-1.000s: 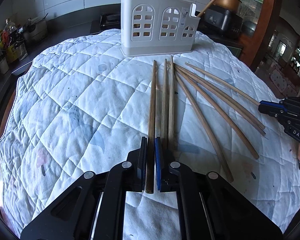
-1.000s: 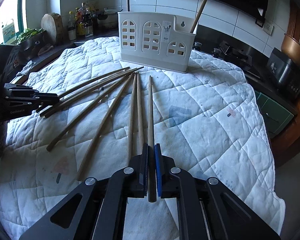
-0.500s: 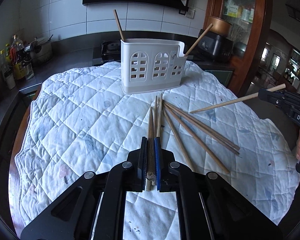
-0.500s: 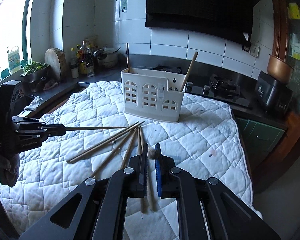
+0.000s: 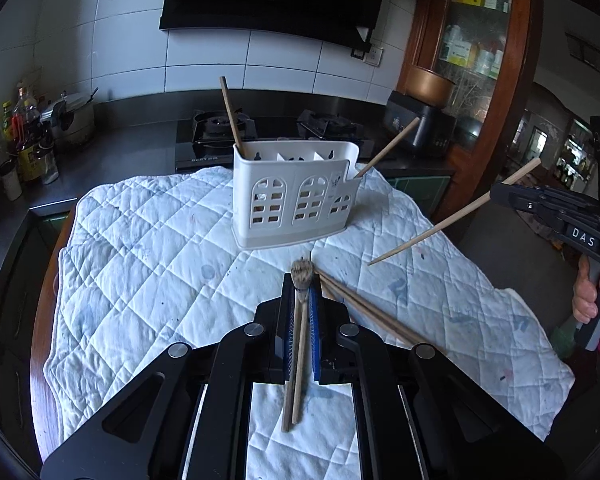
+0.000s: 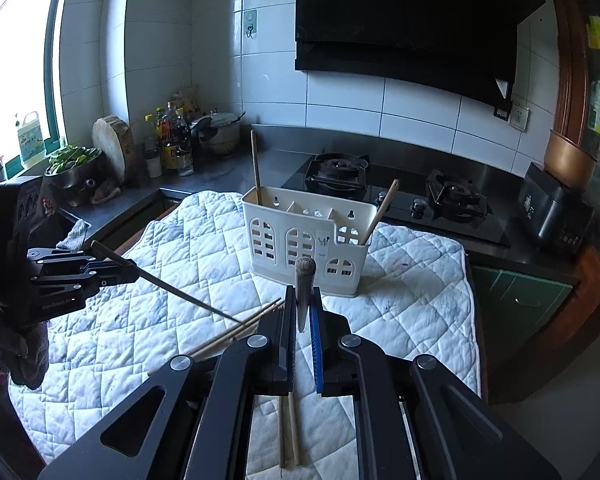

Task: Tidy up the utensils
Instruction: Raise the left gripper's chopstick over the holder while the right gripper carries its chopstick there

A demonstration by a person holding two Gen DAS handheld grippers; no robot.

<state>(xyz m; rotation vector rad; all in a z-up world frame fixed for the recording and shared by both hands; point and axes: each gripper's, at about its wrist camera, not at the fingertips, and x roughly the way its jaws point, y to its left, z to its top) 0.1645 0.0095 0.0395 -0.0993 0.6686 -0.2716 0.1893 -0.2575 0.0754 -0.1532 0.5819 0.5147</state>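
A white utensil caddy stands at the far side of the quilted cloth, with one chopstick in its left end and one in its right end. It also shows in the right wrist view. My left gripper is shut on a chopstick, raised above the cloth with its butt end toward the camera. My right gripper is shut on another chopstick; in the left wrist view that stick slants down toward the cloth. Several loose chopsticks lie on the cloth below.
A quilted white cloth covers the round table. Behind it runs a dark counter with a gas hob, bottles and a pot. A wooden cabinet stands at the right. Table edges drop off close by.
Both grippers have lifted off the cloth, each with a chopstick shut in it, and tilted them upward. The caddy and the remaining loose sticks now lie further below.
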